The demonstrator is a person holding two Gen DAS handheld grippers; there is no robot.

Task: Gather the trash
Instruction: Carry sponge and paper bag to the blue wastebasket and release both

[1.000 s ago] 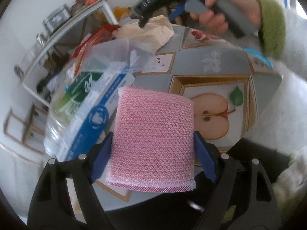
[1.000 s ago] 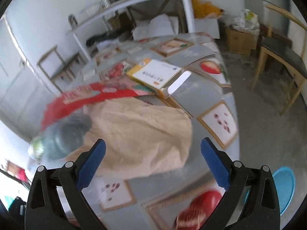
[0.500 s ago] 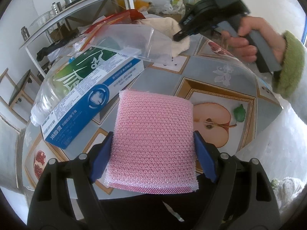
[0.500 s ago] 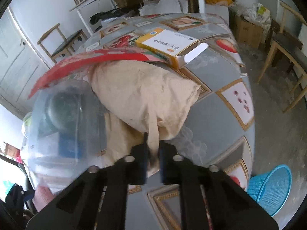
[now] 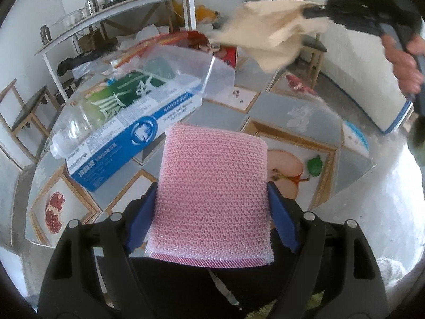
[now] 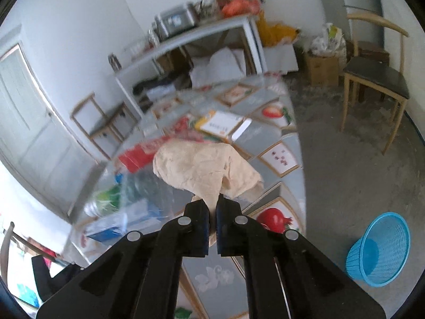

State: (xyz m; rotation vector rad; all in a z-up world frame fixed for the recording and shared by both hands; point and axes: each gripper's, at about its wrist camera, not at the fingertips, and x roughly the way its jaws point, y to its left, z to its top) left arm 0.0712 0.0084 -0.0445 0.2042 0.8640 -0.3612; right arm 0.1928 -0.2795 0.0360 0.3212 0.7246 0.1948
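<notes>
Where bottle (image 5: 77, 122) lies, box (image 5: 127, 135) beside

My right claw (image 6: 211, 219) has the crumpled beige paper (image 6: 204, 168) pinched by one corner, dangling above the table (image 5: 297, 109). My left claw (image 5: 212, 218) grips a pink mesh sponge (image 5: 212, 196) by both sides, flat face up. A blue mesh basket (image 6: 379, 250) sits on the floor, right of the table.

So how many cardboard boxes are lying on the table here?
2. A blue and white toothpaste box lies near the clear plastic bottle; a yellow and white box lies further along the table. Clutter may hide more.
</notes>
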